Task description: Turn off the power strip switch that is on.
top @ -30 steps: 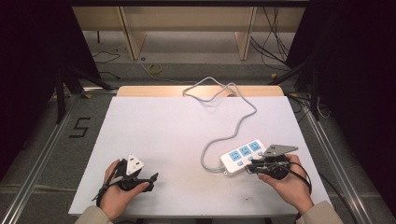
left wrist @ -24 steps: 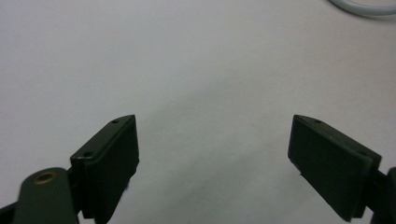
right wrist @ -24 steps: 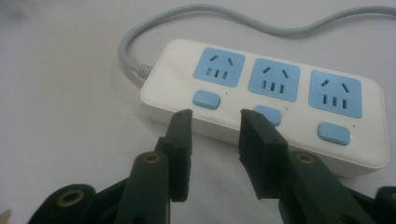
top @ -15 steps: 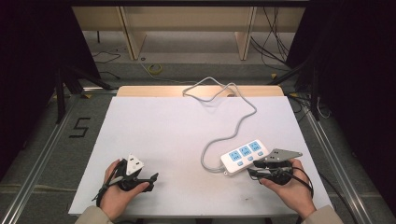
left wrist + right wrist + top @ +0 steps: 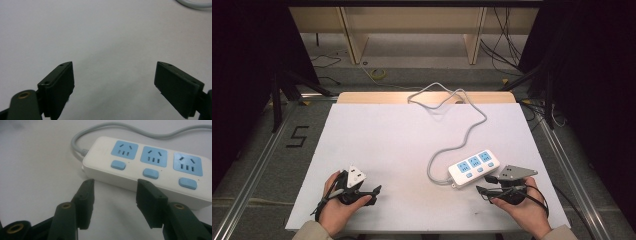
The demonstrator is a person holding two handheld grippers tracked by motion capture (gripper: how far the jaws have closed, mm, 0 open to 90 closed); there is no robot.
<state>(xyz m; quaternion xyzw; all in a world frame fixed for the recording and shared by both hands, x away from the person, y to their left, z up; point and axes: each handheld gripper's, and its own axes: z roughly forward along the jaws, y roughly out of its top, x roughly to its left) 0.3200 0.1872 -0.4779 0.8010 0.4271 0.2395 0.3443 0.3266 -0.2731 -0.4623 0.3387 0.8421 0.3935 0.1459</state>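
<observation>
A white power strip (image 5: 473, 167) with three blue sockets and three blue switches lies flat at the table's near right. Its grey cable (image 5: 462, 135) loops away to the far edge. My right gripper (image 5: 483, 184) sits just in front of the strip, pointing left. In the right gripper view its jaws (image 5: 115, 185) have just been opening, and the strip (image 5: 150, 167) lies beyond the tips, with nothing between them. My left gripper (image 5: 371, 189) rests open at the near left over bare table (image 5: 113, 72), with a bit of cable (image 5: 195, 3) far off.
The white table sheet (image 5: 402, 140) ends at a wooden strip (image 5: 377, 97) along the far edge. Metal rails (image 5: 257, 165) run down both sides. A "5" mark (image 5: 298, 136) is on the floor to the left, and wooden furniture legs (image 5: 354, 40) stand behind.
My right gripper has drawn back a little from the power strip toward the near edge. The left hand and the strip have not moved.
</observation>
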